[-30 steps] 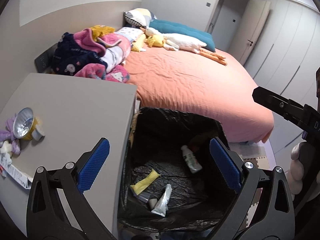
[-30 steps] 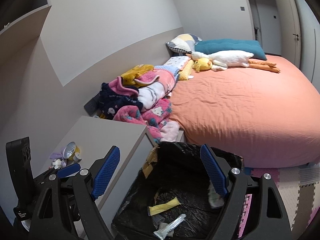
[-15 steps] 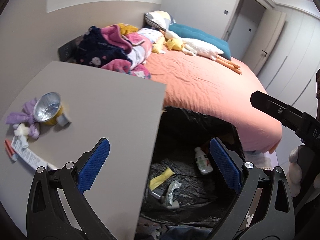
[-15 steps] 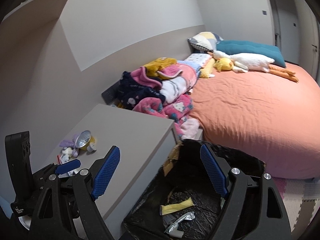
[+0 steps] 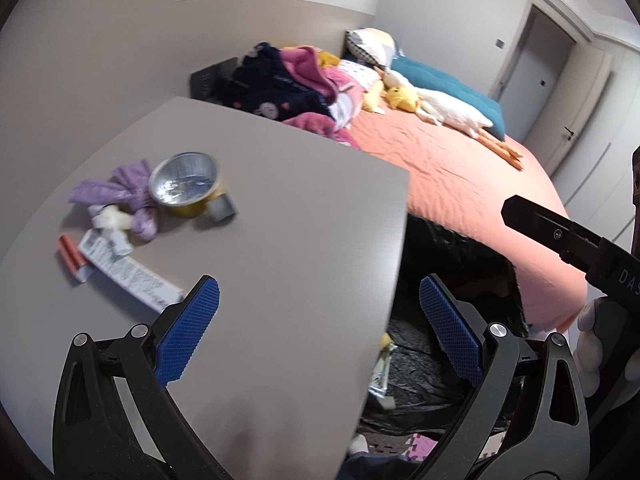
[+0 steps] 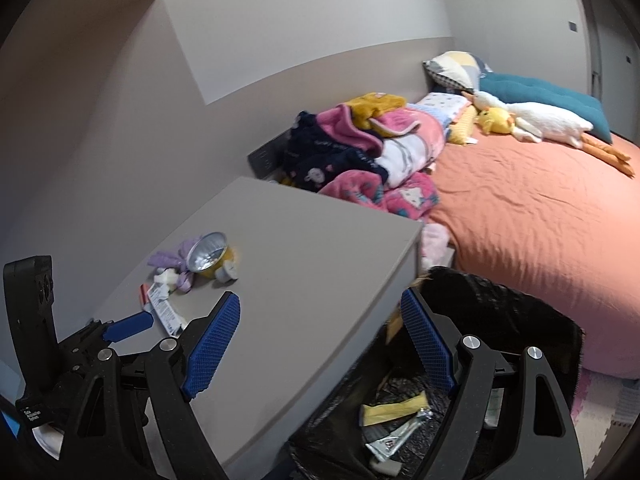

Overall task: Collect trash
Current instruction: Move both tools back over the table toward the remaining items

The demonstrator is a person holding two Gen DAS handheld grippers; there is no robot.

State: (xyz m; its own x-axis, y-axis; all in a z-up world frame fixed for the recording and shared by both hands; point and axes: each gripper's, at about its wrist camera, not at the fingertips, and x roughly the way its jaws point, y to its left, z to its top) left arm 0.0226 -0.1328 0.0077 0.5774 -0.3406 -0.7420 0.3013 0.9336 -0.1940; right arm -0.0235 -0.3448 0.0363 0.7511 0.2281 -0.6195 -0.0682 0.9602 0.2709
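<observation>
Bedroom with orange bed [image 6: 540, 216], grey counter [image 5: 280, 240] beside it, black-lined trash bin [image 6: 500, 312] at counter's end. Both views now swung leftward off the bin, onto the countertop, compared with a second ago. Left hand-held gripper [image 5: 320, 332] wide open, empty, over counter's near edge; right hand-held gripper [image 6: 320, 344] likewise spread, empty, straddling counter edge and bin. On the counter's far left, clustered and touching: foil cup [image 5: 186, 180], purple wrapper [image 5: 120, 188], white box [image 5: 128, 276], red tube [image 5: 72, 258]. In the bin: yellow wrapper [image 6: 396, 408], silver sachet [image 6: 396, 436].
</observation>
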